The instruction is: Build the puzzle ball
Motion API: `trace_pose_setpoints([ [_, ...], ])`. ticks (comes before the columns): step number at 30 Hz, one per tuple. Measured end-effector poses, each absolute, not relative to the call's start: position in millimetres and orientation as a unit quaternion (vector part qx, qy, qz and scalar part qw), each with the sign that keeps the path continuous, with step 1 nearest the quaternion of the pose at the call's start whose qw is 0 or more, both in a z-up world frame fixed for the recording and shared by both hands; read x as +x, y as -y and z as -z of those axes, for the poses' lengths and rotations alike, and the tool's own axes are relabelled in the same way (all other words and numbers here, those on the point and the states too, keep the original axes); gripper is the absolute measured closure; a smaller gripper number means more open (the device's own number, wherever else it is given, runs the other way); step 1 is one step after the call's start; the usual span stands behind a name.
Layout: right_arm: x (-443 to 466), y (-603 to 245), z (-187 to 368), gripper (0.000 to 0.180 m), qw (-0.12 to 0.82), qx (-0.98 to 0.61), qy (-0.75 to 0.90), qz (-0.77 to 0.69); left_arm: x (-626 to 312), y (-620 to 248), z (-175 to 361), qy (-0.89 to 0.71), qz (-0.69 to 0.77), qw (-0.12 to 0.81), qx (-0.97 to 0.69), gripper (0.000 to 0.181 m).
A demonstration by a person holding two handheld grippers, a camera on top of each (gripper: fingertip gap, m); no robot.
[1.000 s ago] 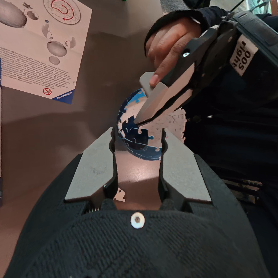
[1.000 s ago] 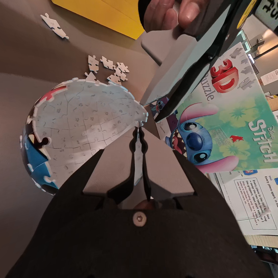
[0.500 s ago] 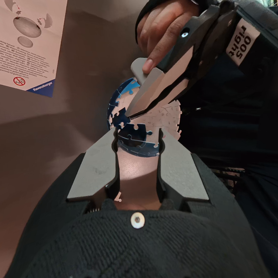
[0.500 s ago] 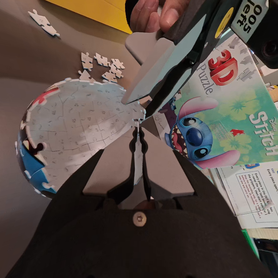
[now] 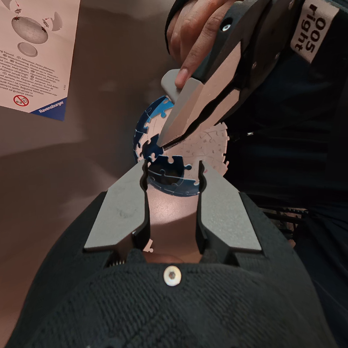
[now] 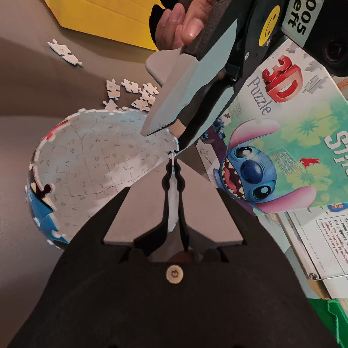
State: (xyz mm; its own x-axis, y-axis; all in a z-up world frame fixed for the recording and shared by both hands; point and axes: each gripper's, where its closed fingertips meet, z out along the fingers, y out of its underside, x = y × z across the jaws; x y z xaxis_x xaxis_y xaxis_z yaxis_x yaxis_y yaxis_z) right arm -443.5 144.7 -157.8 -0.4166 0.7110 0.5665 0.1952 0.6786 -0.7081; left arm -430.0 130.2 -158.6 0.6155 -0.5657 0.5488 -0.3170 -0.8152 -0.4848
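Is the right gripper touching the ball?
Touching. The right wrist view shows the right gripper shut on the ball rim, its thin white edge pinched between the fingers.

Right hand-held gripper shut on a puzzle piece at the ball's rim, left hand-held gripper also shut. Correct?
Not quite. In the left wrist view the left hand-held gripper is open, its fingers apart. The right hand-held gripper is shut on a puzzle piece at the rim of the puzzle ball.

Brown tabletop (image 5: 56,178), matte, soft light patch, shadowed edges.
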Motion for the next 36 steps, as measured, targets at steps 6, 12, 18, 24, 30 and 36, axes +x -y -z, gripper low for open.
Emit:
trace_pose_setpoints([
  [6, -444, -143, 156, 0.180, 0.442, -0.294, 0.790, -0.308, -435, -128, 158, -0.248, 0.357, 0.174, -0.884, 0.128],
  [12, -445, -141, 156, 0.180, 0.440, -0.289, 0.789, -0.317, -442, -128, 159, -0.236, 0.351, 0.181, -0.888, 0.129],
  [18, -446, -140, 156, 0.180, 0.448, -0.274, 0.787, -0.324, -442, -127, 159, -0.239, 0.350, 0.177, -0.888, 0.129],
  [24, -446, -140, 158, 0.180, 0.448, -0.271, 0.788, -0.325, -442, -125, 160, -0.241, 0.349, 0.169, -0.890, 0.129],
  [30, -447, -137, 157, 0.180, 0.447, -0.263, 0.790, -0.328, -446, -122, 157, -0.234, 0.346, 0.174, -0.892, 0.131],
  [36, -448, -136, 156, 0.180, 0.450, -0.262, 0.789, -0.326, -443, -120, 157, -0.240, 0.347, 0.169, -0.891, 0.133],
])
